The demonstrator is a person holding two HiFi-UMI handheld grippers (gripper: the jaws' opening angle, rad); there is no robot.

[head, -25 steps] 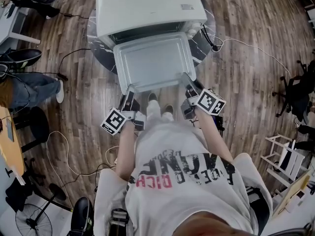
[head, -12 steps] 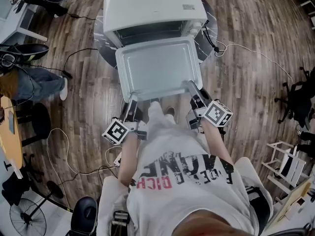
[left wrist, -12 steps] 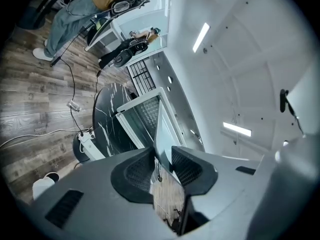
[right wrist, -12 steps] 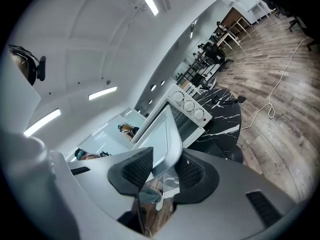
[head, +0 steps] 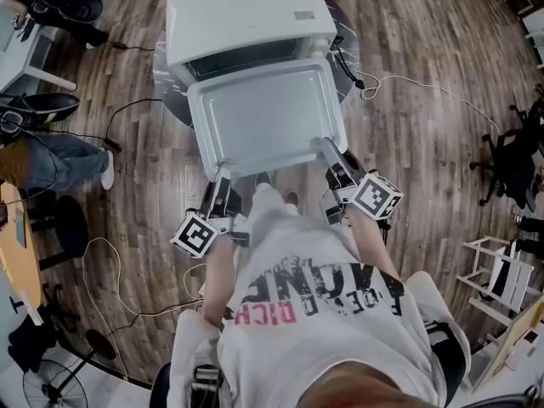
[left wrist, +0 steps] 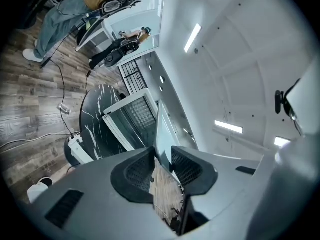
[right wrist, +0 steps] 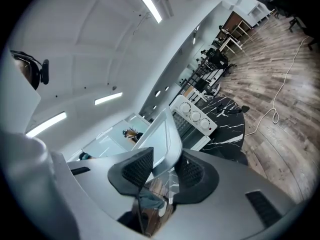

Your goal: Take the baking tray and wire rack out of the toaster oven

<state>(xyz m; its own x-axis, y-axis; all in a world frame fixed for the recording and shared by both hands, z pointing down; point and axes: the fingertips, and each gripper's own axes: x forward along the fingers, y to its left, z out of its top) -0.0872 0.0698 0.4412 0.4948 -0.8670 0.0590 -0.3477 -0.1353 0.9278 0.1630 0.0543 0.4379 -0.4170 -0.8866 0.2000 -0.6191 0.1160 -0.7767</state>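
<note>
out in front of the toaster oven mouth the baking tray is held roughly level, far edge just beside the opening, nothing on it. left gripper and right gripper each clamp a near corner, jaws narrow, pinching the tray rim. step looks like tray removal, nearly done. next: carry it clear and set it down, keeping both sides even. a grid inside the oven, likely the wire rack, is not yet taken out. oven sits on a dark round table.
</note>
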